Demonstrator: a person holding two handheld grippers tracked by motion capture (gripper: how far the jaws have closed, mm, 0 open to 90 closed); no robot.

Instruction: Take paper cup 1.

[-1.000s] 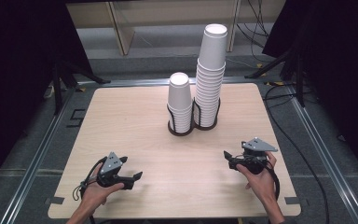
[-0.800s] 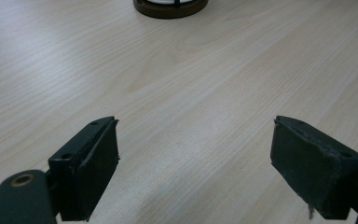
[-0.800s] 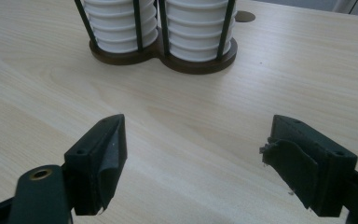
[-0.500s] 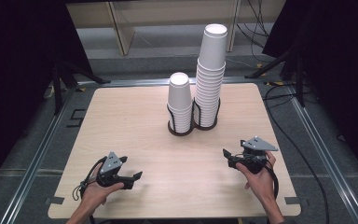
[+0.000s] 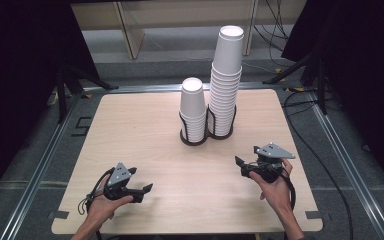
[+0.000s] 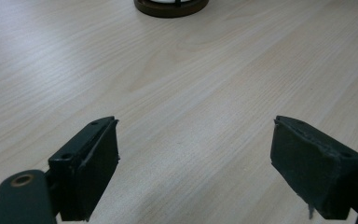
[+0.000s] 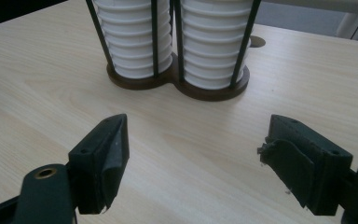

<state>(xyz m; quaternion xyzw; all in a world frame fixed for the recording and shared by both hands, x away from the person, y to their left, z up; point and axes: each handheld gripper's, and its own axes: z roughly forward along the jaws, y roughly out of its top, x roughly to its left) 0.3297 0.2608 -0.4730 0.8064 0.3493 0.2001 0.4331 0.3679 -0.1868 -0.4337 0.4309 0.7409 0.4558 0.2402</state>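
At the near left corner of the wooden table [image 5: 130,130], the left hand [image 5: 102,207] holds the left gripper [image 5: 142,190] low over the wood, in the same place as a second ago; its jaws are spread wide with bare table between them. Toward the middle of the far half stands a dark double cup holder [image 5: 207,135]. Its left ring carries a short stack of white paper cups [image 5: 192,107], and its right ring, touching it, carries a much taller stack [image 5: 226,80]; neither has shifted. At the near right, the right hand [image 5: 277,187] holds the right gripper [image 5: 241,167], which has eased slightly nearer the table's front edge than a second ago. Its jaws also gape, empty, pointing toward the holder.
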